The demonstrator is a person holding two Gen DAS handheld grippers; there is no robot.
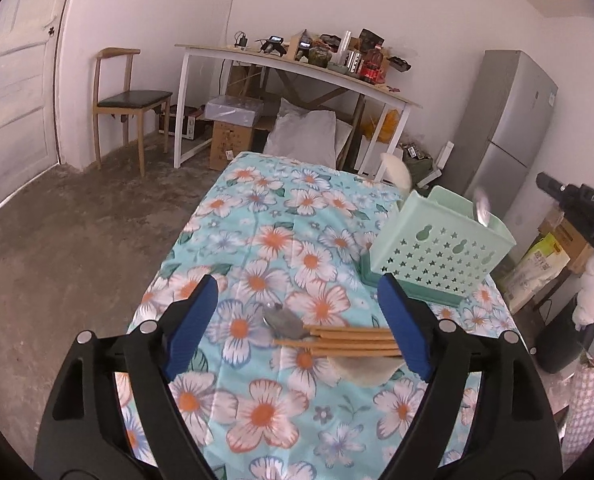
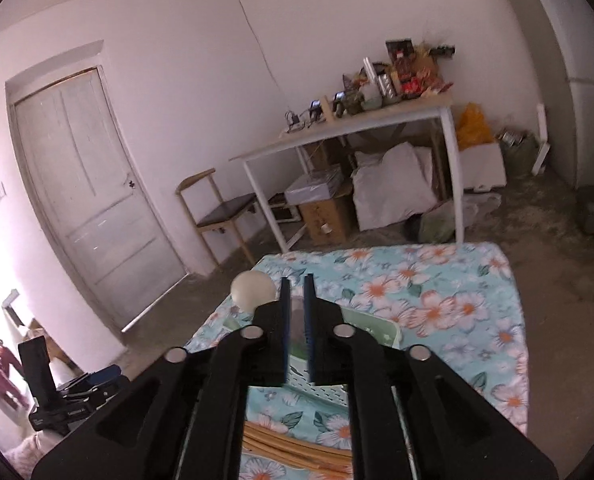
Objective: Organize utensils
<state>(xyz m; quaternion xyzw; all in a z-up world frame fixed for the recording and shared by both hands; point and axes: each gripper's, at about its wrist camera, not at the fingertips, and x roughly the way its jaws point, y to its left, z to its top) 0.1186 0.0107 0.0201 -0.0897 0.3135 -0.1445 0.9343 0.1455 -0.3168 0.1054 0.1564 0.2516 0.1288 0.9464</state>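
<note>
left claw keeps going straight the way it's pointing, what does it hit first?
Most likely the metal spoon and the chopsticks lying on the flowered tablecloth. They sit between the open fingers of the left claw, just ahead. Depth is unclear, so it could touch the cloth first.

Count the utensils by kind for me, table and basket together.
Chopsticks: 4 that I can make out, on the table
Metal spoons: 2, the second in the basket
White spoons: 2, the second in the basket
Total: 8
</note>
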